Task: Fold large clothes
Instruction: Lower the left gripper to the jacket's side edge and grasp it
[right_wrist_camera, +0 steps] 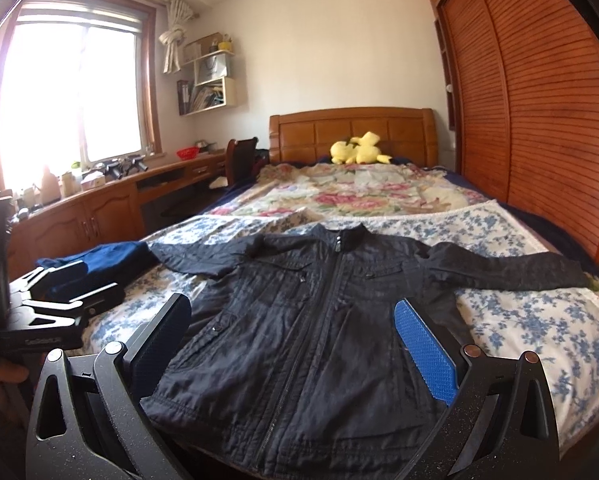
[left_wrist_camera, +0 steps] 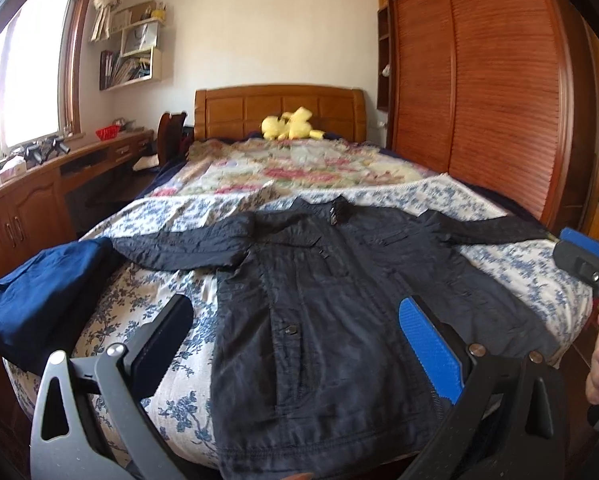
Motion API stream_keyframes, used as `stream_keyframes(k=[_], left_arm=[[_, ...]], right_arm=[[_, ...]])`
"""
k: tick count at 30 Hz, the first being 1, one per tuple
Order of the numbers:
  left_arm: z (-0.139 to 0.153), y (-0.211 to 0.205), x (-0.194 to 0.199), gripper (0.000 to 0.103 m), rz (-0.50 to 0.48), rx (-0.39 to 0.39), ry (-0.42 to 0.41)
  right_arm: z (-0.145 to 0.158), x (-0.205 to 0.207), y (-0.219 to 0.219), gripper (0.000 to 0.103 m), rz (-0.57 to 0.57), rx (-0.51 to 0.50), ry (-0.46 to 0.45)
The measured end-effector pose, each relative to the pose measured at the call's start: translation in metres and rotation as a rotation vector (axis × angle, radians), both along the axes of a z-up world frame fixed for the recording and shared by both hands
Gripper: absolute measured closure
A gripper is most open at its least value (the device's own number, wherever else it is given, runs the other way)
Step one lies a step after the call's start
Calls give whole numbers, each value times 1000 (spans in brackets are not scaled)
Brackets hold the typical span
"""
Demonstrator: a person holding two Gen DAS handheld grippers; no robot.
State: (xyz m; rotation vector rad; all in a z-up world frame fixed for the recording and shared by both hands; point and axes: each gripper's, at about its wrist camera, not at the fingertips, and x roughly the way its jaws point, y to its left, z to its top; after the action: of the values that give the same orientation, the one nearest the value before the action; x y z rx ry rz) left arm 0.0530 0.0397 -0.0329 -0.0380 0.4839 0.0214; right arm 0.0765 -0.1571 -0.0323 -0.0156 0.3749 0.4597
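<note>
Jacket [right_wrist_camera: 323, 320] spread front-up on bed [right_wrist_camera: 539, 320], collar far, hem near, sleeves out sideways — left gripper [left_wrist_camera: 299, 352] and right gripper [right_wrist_camera: 295, 344] both agape, empty, poised over hem; left sleeve [left_wrist_camera: 179, 244] nearer left, right sleeve [right_wrist_camera: 511, 268] nearer right.

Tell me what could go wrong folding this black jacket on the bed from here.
The black jacket hangs over the bed's near edge, so a pull might drag it off. Its left sleeve lies next to the blue garment, which could get snagged. Both grippers, left and right, are open, holding nothing.
</note>
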Motion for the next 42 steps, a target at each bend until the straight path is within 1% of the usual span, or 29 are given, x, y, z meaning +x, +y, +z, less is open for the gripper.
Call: stream_keyframes(k=[3, 8, 12, 14, 16, 19, 23, 27, 31, 34, 36, 38, 42], left_arm=[[-12, 10, 16, 0, 14, 11, 34], [-30, 30, 34, 0, 61, 20, 76], [-36, 49, 43, 0, 133, 2, 84], [-38, 54, 51, 0, 142, -3, 103], [-37, 59, 59, 0, 154, 15, 113], [-33, 67, 66, 0, 169, 25, 107], [-37, 81, 78, 0, 176, 16, 133], [-45, 100, 98, 0, 176, 21, 170], [-54, 122, 120, 0, 178, 29, 195], [-62, 141, 139, 0, 175, 25, 217], [-68, 157, 153, 0, 173, 6, 231], [-74, 171, 167, 0, 173, -7, 243], [-87, 195, 197, 0, 195, 13, 259]], right_arm=[[-9, 19, 9, 0, 19, -7, 4], [-21, 55, 25, 0, 84, 23, 23], [-28, 83, 35, 0, 117, 28, 9], [-34, 101, 40, 0, 135, 34, 22], [-41, 115, 47, 0, 155, 38, 44], [-51, 135, 62, 0, 180, 16, 61], [-68, 162, 88, 0, 206, -11, 75], [-92, 190, 114, 0, 217, -40, 108], [-119, 207, 126, 0, 224, -79, 142], [-139, 218, 131, 0, 236, -99, 200], [-147, 222, 133, 0, 243, -107, 225], [-150, 221, 136, 0, 237, -115, 223], [-152, 220, 136, 0, 233, -121, 218]])
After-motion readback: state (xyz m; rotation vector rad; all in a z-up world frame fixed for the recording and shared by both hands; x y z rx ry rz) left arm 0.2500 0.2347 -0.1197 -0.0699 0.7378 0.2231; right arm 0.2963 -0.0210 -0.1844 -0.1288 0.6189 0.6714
